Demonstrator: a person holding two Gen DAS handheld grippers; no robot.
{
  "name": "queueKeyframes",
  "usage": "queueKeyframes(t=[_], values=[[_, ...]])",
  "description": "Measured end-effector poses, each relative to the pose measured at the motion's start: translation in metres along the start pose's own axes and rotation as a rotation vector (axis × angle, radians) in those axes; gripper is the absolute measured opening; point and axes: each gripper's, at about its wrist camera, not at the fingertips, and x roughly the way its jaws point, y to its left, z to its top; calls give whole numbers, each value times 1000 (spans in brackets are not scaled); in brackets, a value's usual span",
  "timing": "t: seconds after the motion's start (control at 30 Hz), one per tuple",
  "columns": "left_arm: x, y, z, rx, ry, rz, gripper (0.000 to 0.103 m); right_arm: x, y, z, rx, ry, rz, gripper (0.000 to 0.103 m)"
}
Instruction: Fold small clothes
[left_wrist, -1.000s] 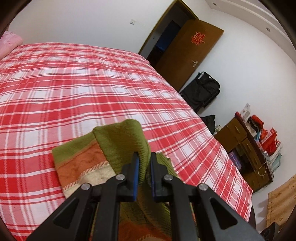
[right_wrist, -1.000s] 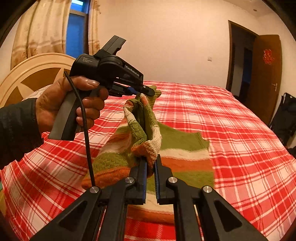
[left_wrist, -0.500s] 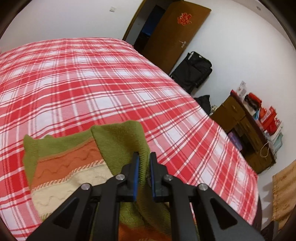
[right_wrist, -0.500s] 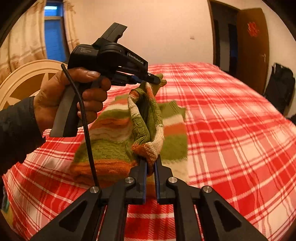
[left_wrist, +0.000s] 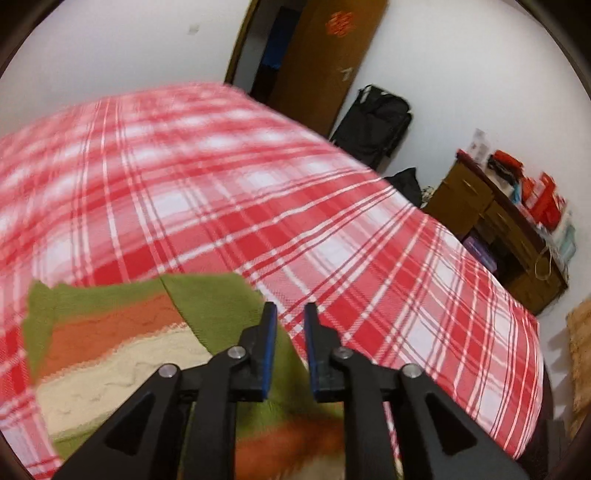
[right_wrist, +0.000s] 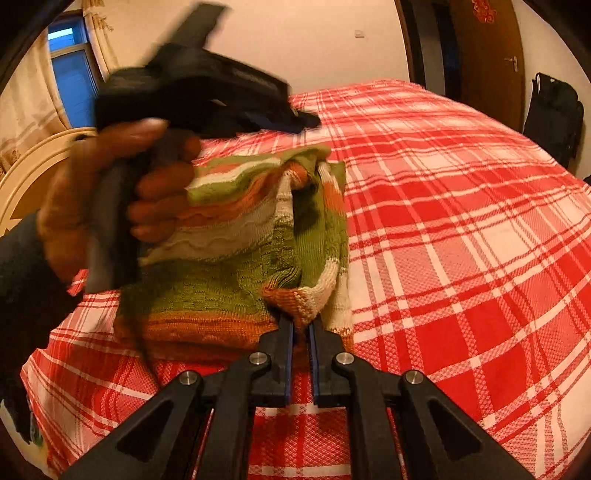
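A small knitted sweater with green, orange and cream stripes lies folded over itself on the red plaid bed. My right gripper is shut on its near orange-and-cream corner, low over the bed. A hand holds my left gripper just above the sweater's far end. In the left wrist view the left gripper has its jaws opening, with nothing pinched between them. The sweater's green edge lies below and to the left of the fingers.
The bed's right edge drops off toward a wooden cabinet piled with red items. A black bag stands by the brown door. A cream headboard and a curtained window are at the left.
The left gripper's jaws have parted and let go of the green edge. The raised fold of the sweater has come down onto the rest of it. Both grippers have sunk toward the bed.
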Motion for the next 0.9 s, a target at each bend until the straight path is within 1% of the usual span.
queueKeyframes(t=[0.07,0.1,0.13,0.17,0.2,0.23,0.27,0.3,0.33,0.4,0.43,0.5,0.53,0.57,0.6,0.63,0.67,0.7,0.73,0.77,0.8,0.83,0.9], values=[[-22,-4,-6,42,-40,16,39,1,-2,-1,12,10,11,6],[-35,-3,-13,60,-55,34,57,2,-4,-1,15,12,16,6],[-48,-2,-22,80,-70,76,68,1,-5,-2,23,17,21,7],[-57,1,-29,90,-79,101,70,-2,-8,-4,34,18,32,10],[-68,5,-41,93,-80,108,70,-5,-9,-4,41,15,26,18],[-77,11,-54,90,-72,123,70,-11,-10,-4,40,-1,-12,25],[-82,14,-63,91,-64,150,71,-19,-8,-3,28,-34,-64,28],[-90,17,-77,99,-60,171,72,-26,-6,0,20,-62,-82,30],[-95,19,-86,106,-62,177,74,-34,-2,7,16,-98,-89,30],[-100,25,-108,104,-56,219,75,-40,9,25,-2,-136,-82,30],[-100,27,-116,96,-50,222,75,-39,18,36,-26,-142,-68,30],[-94,29,-125,66,-27,212,75,-32,36,58,-67,-157,6,30],[-89,30,-130,47,-11,203,75,-23,43,70,-75,-141,75,30],[-87,29,-133,38,-10,198,75,-9,47,80,-74,-100,121,30],[-84,28,-135,35,-18,210,78,9,50,91,-67,-61,123,30],[-83,26,-137,39,-25,220,81,21,49,96,-79,-51,84,30],[-82,25,-138,39,-31,220,83,39,48,100,-106,-18,5,30],[-82,25,-139,35,-35,214,87,54,41,100,-95,19,-65,30],[-81,25,-140,28,-33,207,90,60,35,95,-73,50,-110,30],[-81,26,-142,23,-25,195,91,69,25,89,-53,92,-131,30],[-79,26,-144,23,-16,179,92,72,17,82,-37,109,-122,28],[-79,27,-147,27,-10,176,94,67,12,76,-35,80,-118,28],[-73,26,-152,40,7,168,96,57,11,69,-36,63,-138,28]])
